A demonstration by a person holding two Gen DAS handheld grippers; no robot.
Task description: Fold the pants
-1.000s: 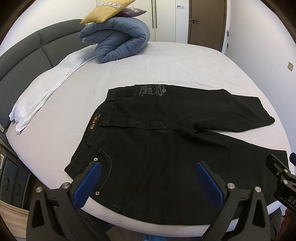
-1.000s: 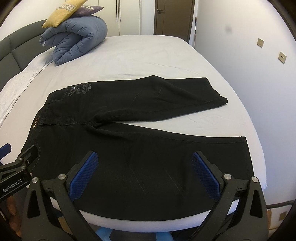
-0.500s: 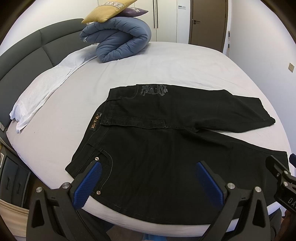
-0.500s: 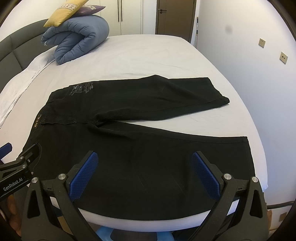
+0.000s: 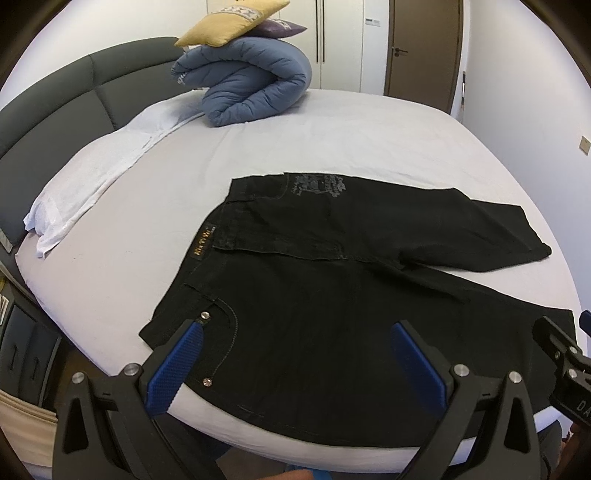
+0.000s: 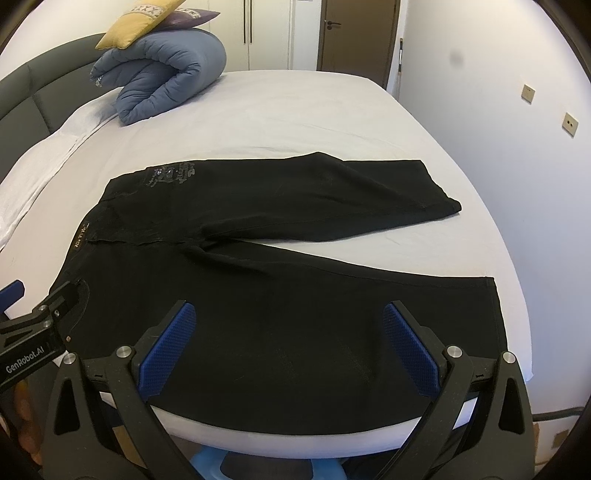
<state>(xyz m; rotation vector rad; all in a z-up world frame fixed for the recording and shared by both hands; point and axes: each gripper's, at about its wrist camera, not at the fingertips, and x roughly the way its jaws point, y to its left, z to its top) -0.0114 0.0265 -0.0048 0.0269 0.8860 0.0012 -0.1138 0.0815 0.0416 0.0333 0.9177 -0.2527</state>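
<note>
**Pants flat on bed, both tongs spread above near edge**

Pants (image 5: pixel 332 295): black, laid out flat on the white bed (image 5: pixel 332 140), waistband to the left, legs running right. Legs splayed in a V; the far leg ends short of the right bed edge, the near leg lies along the near edge. Tan label on the waistband, grey print on the far hip. Rivets show at the near pocket.

Left gripper (image 5: pixel 295 354): blue pads wide apart, nothing between them, over the waist and pocket end of the pants. Cannot tell whether the tips touch the cloth.

Right gripper (image 6: pixel 288 339): blue pads likewise wide apart, holding nothing, over the near leg. Contact with the fabric unclear.

Far end of bed: rolled blue duvet (image 5: pixel 251 85) with a yellow cushion (image 5: pixel 229 22) on top. Dark padded headboard (image 5: pixel 74 96) to the left. Brown door (image 6: pixel 358 33) beyond.
</note>
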